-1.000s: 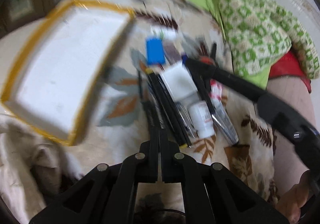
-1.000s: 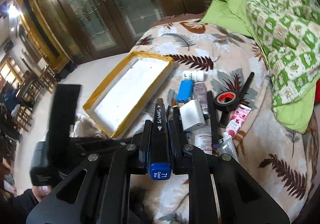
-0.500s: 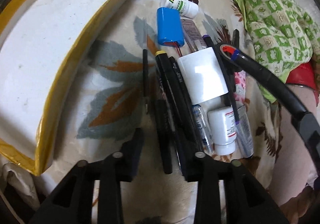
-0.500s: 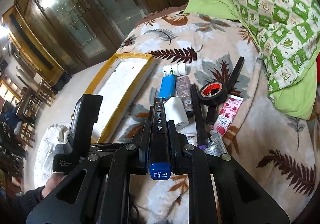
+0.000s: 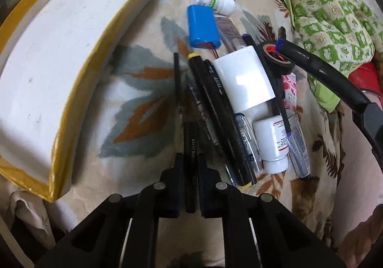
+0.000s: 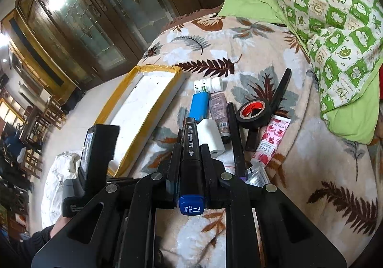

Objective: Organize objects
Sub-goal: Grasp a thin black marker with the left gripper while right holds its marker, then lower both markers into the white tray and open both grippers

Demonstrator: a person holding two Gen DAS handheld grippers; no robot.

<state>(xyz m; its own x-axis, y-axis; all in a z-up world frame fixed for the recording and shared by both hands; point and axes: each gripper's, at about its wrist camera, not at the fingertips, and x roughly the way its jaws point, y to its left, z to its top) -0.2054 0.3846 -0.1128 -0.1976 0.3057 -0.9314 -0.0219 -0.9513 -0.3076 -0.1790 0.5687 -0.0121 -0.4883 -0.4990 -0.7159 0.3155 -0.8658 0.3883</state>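
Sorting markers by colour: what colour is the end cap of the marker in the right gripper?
Blue, labelled Cobalt Blue; the marker shows best in the right wrist view.

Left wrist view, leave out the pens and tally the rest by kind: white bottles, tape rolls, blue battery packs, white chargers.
white bottles: 2
tape roll: 1
blue battery pack: 1
white charger: 1
Total: 5

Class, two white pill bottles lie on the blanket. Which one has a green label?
The white bottle beyond the blue battery pack, nearest the tray's far corner; the other bottle carries red print.
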